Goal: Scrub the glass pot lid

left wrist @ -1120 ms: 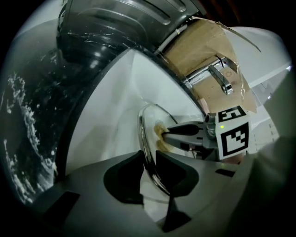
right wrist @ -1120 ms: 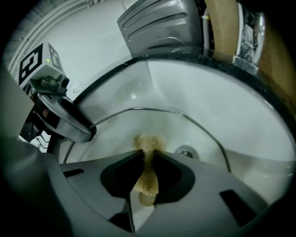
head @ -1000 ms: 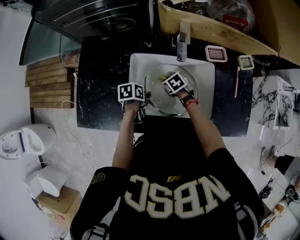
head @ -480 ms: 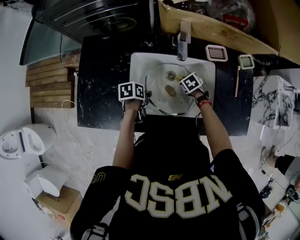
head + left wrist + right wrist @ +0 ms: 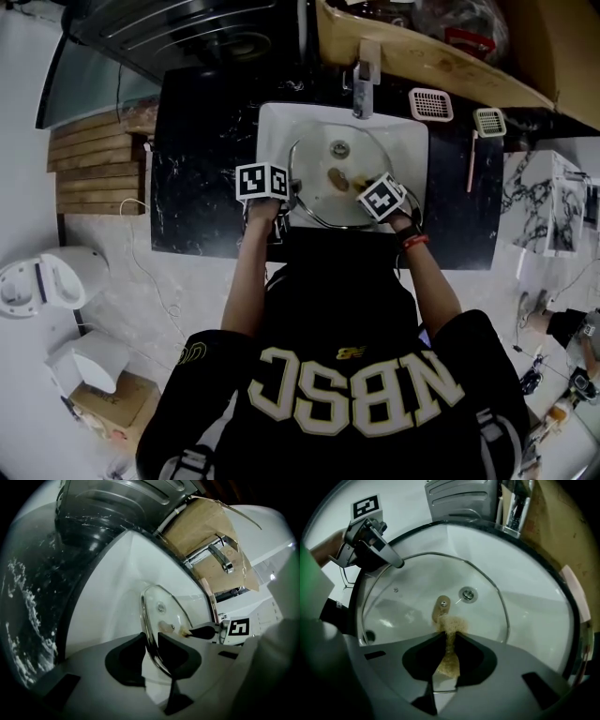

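The glass pot lid (image 5: pixel 323 197) lies tilted in the white sink (image 5: pixel 272 127), its brown knob (image 5: pixel 440 605) showing through the glass. My left gripper (image 5: pixel 291 194) is shut on the lid's steel rim (image 5: pixel 149 634) at the lid's left side. The right gripper (image 5: pixel 370 190) points down over the lid's near right part. It is shut on a yellow-brown sponge (image 5: pixel 450 630), whose tip rests on the glass (image 5: pixel 408 597) beside the knob. In the right gripper view the left gripper (image 5: pixel 391 560) sits at the rim's upper left.
The faucet (image 5: pixel 364 89) stands at the sink's back, above the drain (image 5: pixel 467 594). Black stone counter (image 5: pixel 202 178) surrounds the sink. A pink grate (image 5: pixel 431 105) and a long-handled brush (image 5: pixel 487 122) lie at the back right. A cardboard box (image 5: pixel 441 56) overhangs the back edge.
The right gripper has carried the sponge from the lid's middle across to the right and back toward the near edge. The left gripper and the lid have stayed in place.
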`<action>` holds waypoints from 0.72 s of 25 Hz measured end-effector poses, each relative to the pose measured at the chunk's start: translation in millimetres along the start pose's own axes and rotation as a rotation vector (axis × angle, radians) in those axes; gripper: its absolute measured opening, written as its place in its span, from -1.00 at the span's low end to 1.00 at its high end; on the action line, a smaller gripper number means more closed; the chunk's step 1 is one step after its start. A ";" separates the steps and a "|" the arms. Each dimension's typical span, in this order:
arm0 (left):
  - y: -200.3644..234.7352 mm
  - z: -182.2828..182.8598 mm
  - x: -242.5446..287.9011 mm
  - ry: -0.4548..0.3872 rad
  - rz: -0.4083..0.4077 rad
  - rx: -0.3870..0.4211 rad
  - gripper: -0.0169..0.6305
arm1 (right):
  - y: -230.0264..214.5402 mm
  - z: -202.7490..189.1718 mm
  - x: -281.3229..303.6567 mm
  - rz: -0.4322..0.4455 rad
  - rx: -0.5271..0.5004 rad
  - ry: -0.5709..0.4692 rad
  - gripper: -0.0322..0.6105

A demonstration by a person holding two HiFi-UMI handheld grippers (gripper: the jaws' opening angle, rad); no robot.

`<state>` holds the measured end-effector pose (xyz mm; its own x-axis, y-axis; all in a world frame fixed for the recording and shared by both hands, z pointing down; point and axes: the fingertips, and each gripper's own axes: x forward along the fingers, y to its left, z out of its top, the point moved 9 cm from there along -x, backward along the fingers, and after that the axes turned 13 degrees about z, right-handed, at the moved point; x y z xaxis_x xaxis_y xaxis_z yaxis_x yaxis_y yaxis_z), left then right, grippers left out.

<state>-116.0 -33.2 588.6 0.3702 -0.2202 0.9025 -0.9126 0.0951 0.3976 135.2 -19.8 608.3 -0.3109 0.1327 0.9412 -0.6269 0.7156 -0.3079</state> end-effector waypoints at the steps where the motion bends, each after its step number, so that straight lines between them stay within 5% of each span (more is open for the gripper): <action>1: -0.2 0.2 0.0 -0.001 0.001 0.002 -0.65 | 7.6 2.2 0.2 0.009 -0.015 0.002 -0.68; 10: -2.4 -1.2 -2.0 -0.003 0.020 0.029 -0.64 | 51.0 48.5 11.1 0.021 -0.192 -0.067 -0.69; 18: -3.2 -1.2 -2.5 -0.003 0.033 0.044 -0.64 | 16.5 91.9 27.0 0.039 -0.159 -0.194 -0.67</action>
<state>-113.7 -31.7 585.2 0.3397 -0.2211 0.9142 -0.9309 0.0597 0.3603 50.8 -67.4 615.8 -0.4738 0.0389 0.8798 -0.4964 0.8134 -0.3033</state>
